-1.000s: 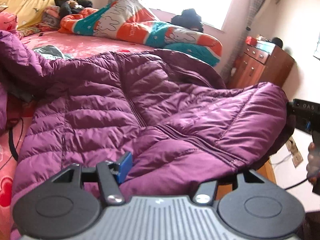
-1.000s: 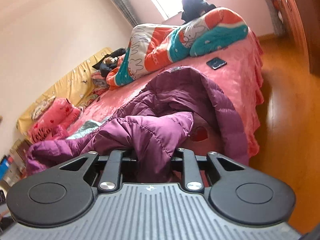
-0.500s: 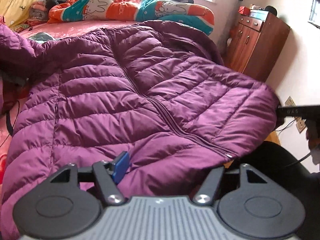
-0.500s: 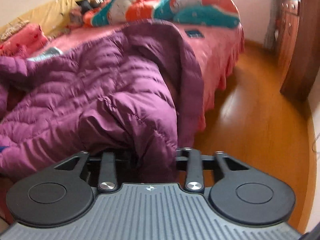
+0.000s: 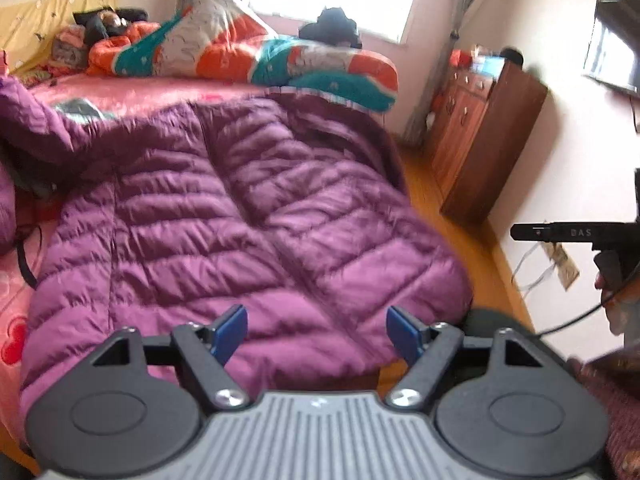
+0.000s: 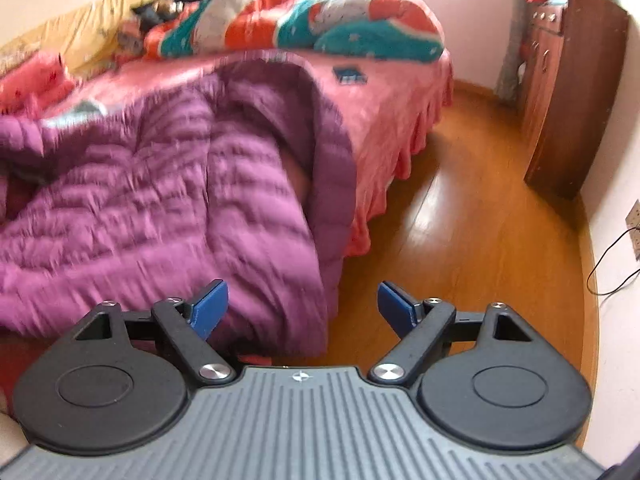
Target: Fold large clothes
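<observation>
A large purple quilted down coat (image 5: 240,216) lies spread front-up on the pink bed (image 5: 132,94), its hem toward me and hanging at the bed's near edge. It also shows in the right wrist view (image 6: 168,216), with its hood (image 6: 320,128) draped toward the bed's right side. My left gripper (image 5: 316,330) is open and empty just above the hem. My right gripper (image 6: 302,306) is open and empty over the coat's lower right corner and the floor. It also shows from the side in the left wrist view (image 5: 532,233).
A rolled orange, teal and white quilt (image 5: 256,52) lies at the far side of the bed. A phone (image 6: 350,74) rests on the pink sheet. A brown wooden cabinet (image 5: 484,132) stands by the right wall. Wood floor (image 6: 472,216) runs between bed and cabinet.
Both grippers were shut on the coat's hem and have let go and opened. The coat has dropped flat onto the bed, and both grippers have pulled back a little.
</observation>
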Available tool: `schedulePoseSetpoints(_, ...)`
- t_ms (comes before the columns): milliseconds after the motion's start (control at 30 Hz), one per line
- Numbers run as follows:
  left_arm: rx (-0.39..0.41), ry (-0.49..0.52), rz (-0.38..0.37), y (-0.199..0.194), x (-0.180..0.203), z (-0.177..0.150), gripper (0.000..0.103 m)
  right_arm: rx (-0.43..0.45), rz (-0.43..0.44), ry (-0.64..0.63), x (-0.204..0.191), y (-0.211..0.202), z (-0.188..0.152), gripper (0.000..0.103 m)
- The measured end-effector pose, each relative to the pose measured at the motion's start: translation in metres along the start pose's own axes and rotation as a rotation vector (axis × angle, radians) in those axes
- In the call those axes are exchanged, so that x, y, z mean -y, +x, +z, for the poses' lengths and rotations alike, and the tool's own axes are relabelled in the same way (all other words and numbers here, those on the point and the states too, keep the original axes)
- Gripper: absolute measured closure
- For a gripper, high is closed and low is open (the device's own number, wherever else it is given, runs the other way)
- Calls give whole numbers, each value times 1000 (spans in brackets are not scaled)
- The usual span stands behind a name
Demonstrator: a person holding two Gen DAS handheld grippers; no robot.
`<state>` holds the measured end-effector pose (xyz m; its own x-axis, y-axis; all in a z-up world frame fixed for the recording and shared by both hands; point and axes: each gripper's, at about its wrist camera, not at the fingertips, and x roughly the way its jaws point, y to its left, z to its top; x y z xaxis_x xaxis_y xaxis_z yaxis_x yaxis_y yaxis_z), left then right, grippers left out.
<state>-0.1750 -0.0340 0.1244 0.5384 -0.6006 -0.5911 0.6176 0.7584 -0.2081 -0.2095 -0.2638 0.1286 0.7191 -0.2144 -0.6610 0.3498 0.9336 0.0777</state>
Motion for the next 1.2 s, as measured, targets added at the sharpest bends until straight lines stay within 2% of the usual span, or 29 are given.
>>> schedulePoseSetpoints(133, 52, -10, 3, 0, -1, 15, 24, 111, 26, -12, -13, -16, 16, 0)
schedulePoseSetpoints(267, 87, -24, 38, 15, -11, 31, 24, 190, 80, -35, -36, -6, 32, 0)
schedulePoseSetpoints(433, 134, -39, 88, 38, -31, 51, 24, 166, 160, -3, -59, 36, 42, 0)
schedulePoseSetpoints(633, 184, -65, 149, 70, -61, 78, 24, 146, 175, 29, -65, 67, 64, 0)
schedulePoseSetpoints(867, 229, -110, 209, 105, -93, 96, 23, 174, 210, 135, -78, 101, 119, 0)
schedulePoseSetpoints(1133, 238, -95, 262, 138, -126, 101, 22, 224, 189, 47, -125, 152, 159, 0)
schedulePoseSetpoints(1200, 243, -96, 281, 142, -132, 100, 18, 228, 187, 19, -135, 165, 164, 0)
